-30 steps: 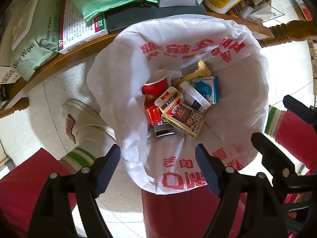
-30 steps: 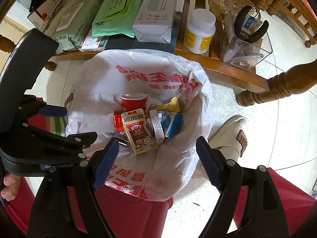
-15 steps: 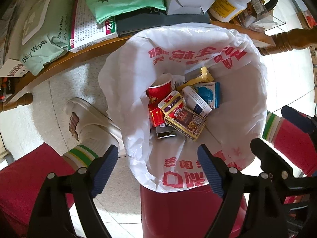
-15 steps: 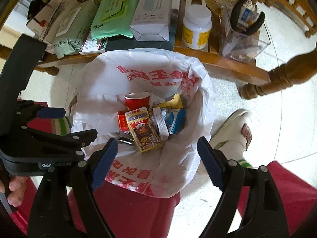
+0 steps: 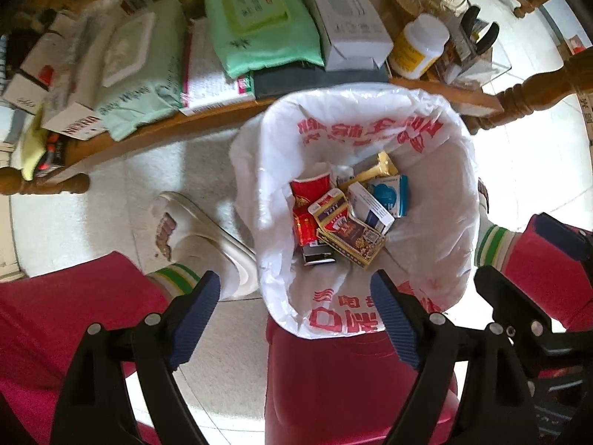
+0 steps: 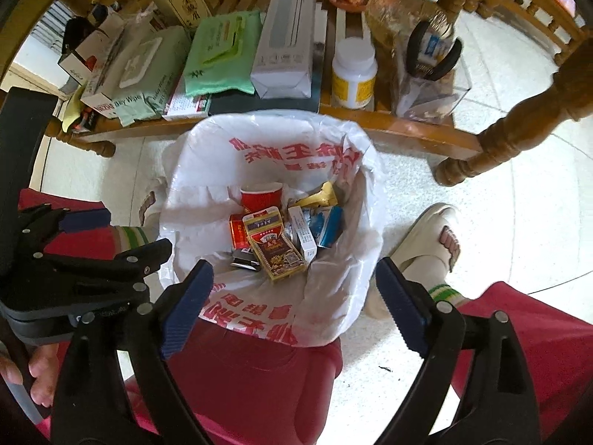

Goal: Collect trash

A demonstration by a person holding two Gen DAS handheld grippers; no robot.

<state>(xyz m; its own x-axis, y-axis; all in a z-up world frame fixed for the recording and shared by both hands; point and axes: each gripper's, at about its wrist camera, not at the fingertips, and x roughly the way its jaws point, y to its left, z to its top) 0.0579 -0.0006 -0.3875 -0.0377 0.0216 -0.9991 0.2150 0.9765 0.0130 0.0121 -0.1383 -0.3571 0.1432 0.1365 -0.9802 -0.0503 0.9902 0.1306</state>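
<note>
Both grippers hang over the white bin bag (image 5: 437, 244), pointing down, the left gripper (image 5: 292, 319) and right gripper (image 6: 292, 304) with jaws wide apart and nothing between them; both pairs have just been opening further. The trash sits at the bag's bottom: a red paper cup (image 5: 309, 189), a gold-edged carton (image 5: 348, 233) and a blue-and-white box (image 5: 391, 194), below and ahead of both jaws. Neither gripper looks clearly nearer.

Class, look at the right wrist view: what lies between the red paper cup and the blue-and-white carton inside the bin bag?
In the right wrist view, a gold wrapper lies between the red paper cup and the blue-and-white carton, with crumpled white bits below it.
</note>
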